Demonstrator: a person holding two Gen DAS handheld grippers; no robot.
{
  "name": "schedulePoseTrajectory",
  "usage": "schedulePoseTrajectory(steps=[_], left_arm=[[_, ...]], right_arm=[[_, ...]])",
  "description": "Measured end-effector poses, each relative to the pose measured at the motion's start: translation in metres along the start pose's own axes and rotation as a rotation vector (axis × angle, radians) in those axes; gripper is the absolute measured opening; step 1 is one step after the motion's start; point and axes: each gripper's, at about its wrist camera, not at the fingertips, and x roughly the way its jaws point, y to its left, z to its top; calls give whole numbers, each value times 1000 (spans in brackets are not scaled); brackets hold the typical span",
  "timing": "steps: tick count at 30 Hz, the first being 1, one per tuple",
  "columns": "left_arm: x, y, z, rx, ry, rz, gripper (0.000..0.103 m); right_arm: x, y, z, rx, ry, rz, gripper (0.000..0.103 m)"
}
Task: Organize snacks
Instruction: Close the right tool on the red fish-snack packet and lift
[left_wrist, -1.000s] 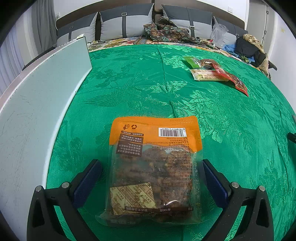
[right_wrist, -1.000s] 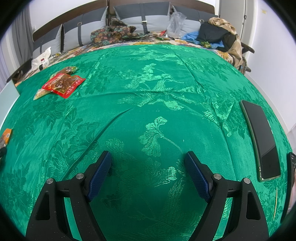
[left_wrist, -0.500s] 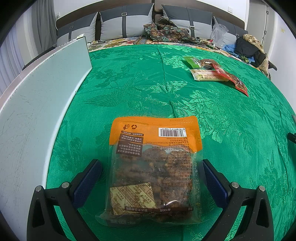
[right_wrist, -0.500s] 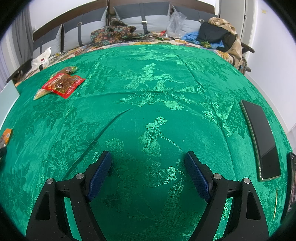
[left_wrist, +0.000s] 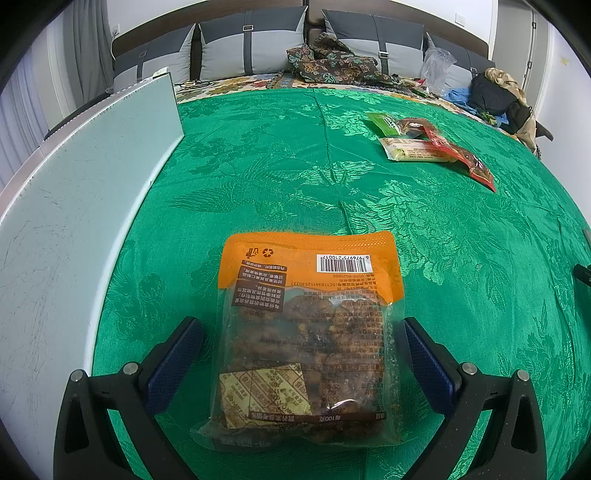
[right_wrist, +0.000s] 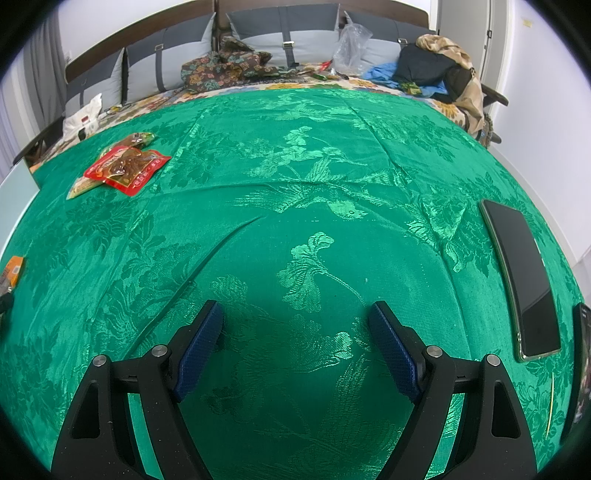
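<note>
An orange-topped clear snack bag (left_wrist: 310, 317) with dark pieces lies flat on the green cloth, between the open fingers of my left gripper (left_wrist: 303, 343); the pads stand apart from its sides. A small pile of snack packets, red (left_wrist: 458, 153), cream (left_wrist: 413, 151) and green (left_wrist: 384, 122), lies at the far right in the left wrist view; it also shows in the right wrist view (right_wrist: 122, 168) at the far left. My right gripper (right_wrist: 295, 339) is open and empty over bare cloth. The orange bag's corner (right_wrist: 13, 269) shows at its left edge.
A pale grey-white panel (left_wrist: 74, 206) runs along the left of the cloth. A dark phone (right_wrist: 521, 277) lies at the right, with a second device (right_wrist: 581, 365) at the edge. Pillows and clothes (right_wrist: 229, 66) lie beyond the cloth.
</note>
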Motion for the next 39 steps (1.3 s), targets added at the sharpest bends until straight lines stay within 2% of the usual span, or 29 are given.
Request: schedulePoseTrajectory(steps=[3, 5, 7, 9, 11, 13, 16, 18, 20, 23, 25, 27, 30, 34, 37, 39], left_arm=[[-1, 0, 0, 0, 0, -1, 103], [-1, 1, 0, 0, 0, -1, 103], [1, -1, 1, -1, 0, -1, 103], [3, -4, 2, -1, 0, -1, 103], [3, -4, 2, -1, 0, -1, 103], [3, -4, 2, -1, 0, -1, 103], [3, -3, 2, -1, 0, -1, 103], [3, -3, 2, -1, 0, -2, 103], [3, -3, 3, -1, 0, -2, 103], [3, -3, 3, -1, 1, -2, 103], [3, -3, 3, -1, 0, -1, 103], [4, -4, 3, -1, 1, -1, 103], [4, -4, 3, -1, 1, -1, 103], [3, -3, 3, -1, 1, -1, 103], [3, -3, 3, -1, 1, -2, 103], [3, -3, 3, -1, 1, -1, 103]], right_arm=[[0, 0, 0, 1, 0, 1, 85], [2, 2, 5, -44, 33, 28, 84], [4, 11, 24, -84, 57, 123, 84], [3, 30, 51, -144, 27, 218, 84], [6, 62, 82, -256, 6, 293, 84], [18, 98, 109, -397, 22, 347, 83], [45, 150, 131, -622, 48, 332, 83], [65, 175, 137, -719, 64, 312, 83], [83, 190, 143, -750, 81, 294, 83], [108, 195, 153, -665, 129, 310, 83], [119, 189, 159, -583, 183, 357, 84], [119, 181, 159, -518, 196, 391, 80], [109, 177, 152, -500, 222, 433, 66], [85, 165, 126, -493, 275, 468, 63], [63, 152, 98, -484, 305, 451, 61], [43, 139, 75, -439, 325, 399, 61]])
